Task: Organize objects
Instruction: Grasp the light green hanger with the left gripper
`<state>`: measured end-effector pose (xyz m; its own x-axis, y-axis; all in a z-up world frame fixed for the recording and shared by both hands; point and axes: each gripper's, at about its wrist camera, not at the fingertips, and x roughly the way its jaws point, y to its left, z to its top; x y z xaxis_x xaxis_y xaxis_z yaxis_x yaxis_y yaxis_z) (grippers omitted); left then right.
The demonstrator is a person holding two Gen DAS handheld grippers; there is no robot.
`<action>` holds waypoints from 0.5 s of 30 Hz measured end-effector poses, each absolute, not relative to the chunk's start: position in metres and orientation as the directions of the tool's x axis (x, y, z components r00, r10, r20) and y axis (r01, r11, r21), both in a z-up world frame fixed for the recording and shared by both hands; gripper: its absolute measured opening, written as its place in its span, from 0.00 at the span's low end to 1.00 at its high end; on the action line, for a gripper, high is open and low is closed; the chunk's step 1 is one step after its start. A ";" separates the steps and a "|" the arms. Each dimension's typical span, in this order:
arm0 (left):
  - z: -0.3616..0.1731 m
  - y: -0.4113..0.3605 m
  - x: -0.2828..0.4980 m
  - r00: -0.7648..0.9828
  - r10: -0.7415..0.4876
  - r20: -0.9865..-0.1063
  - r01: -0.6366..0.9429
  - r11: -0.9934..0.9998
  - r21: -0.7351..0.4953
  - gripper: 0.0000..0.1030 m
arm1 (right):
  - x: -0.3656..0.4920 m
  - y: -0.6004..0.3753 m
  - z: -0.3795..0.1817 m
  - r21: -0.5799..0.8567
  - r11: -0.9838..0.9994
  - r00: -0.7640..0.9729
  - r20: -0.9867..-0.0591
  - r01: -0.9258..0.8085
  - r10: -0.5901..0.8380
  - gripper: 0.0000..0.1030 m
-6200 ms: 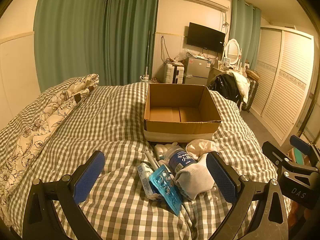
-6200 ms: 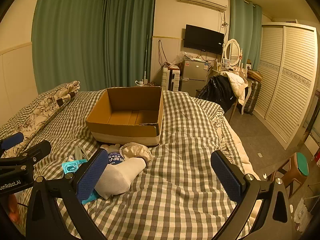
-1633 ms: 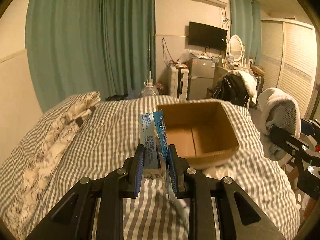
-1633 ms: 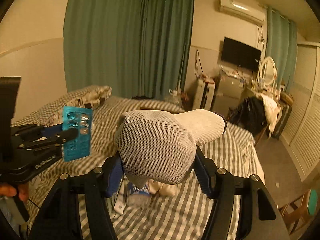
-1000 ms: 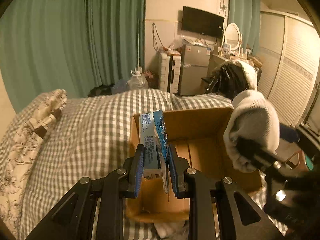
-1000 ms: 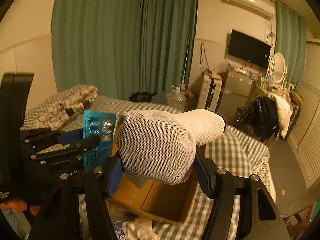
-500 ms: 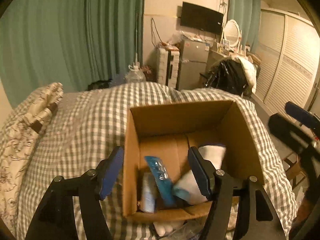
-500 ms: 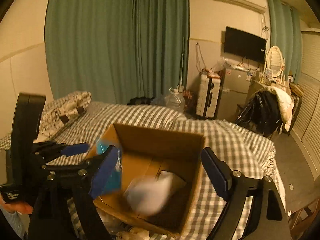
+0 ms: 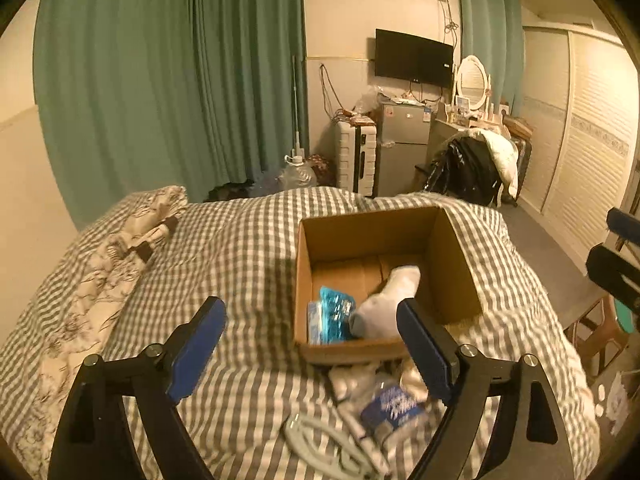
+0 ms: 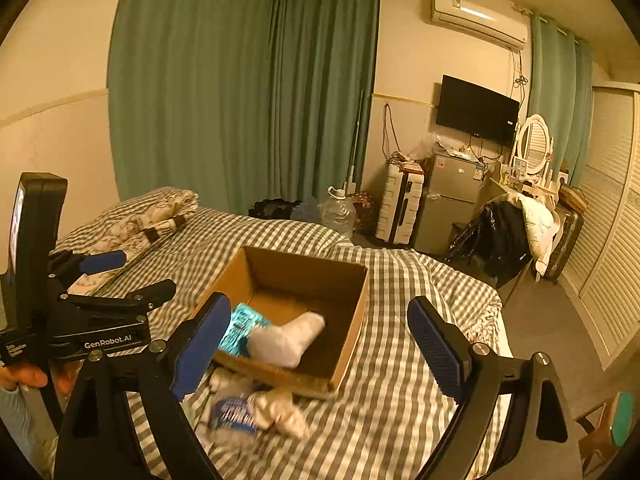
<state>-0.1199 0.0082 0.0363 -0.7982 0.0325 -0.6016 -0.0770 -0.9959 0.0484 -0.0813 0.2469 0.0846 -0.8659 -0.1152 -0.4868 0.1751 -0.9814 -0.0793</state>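
Observation:
An open cardboard box point(image 9: 372, 216) point(image 10: 304, 258) sits on the checked bed. Inside it lie a white sock point(image 9: 384, 304) point(image 10: 286, 338), a teal blister pack point(image 9: 336, 308) point(image 10: 242, 326) and a small pale carton point(image 9: 314, 320). My left gripper point(image 9: 309, 305) hovers short of the box's near wall, its jaws opening with nothing between them. My right gripper point(image 10: 319, 302) hangs beside it, jaws also opening and empty. On the bed in front of the box lie a blue-labelled bottle point(image 9: 394, 404) point(image 10: 232, 414), crumpled white cloth point(image 10: 280, 410) and a pale cord point(image 9: 320, 440).
A floral pillow point(image 9: 132, 236) lies at the bed's left. The bed drops off to the floor on the right, where a small stool point(image 10: 616, 420) stands. A hand point(image 10: 24, 378) grips the left tool at the right wrist view's left edge.
Both grippers let go over the box: the blister pack with carton and the sock dropped in. Both jaws have spread wide, and both grippers have drawn back and risen.

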 end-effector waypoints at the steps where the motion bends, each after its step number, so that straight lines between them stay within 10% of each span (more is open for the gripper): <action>1: 0.034 0.008 -0.113 -0.797 0.023 -0.604 -0.072 -0.996 0.057 0.87 | -0.072 0.245 0.084 -0.076 -0.981 -0.863 -0.490 0.180 -0.120 0.89; 15: -0.080 -0.004 -0.082 -0.646 -0.127 -0.753 0.031 -0.990 0.141 0.87 | -0.035 0.236 -0.025 -0.056 -0.993 -0.778 -0.627 0.106 -0.047 0.89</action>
<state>-0.0819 -0.0042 -0.0799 -0.6456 -0.1274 -0.7530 0.0313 -0.9896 0.1407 -0.0353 0.2360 -0.0249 -0.7780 -0.0472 -0.6265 0.1057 -0.9928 -0.0565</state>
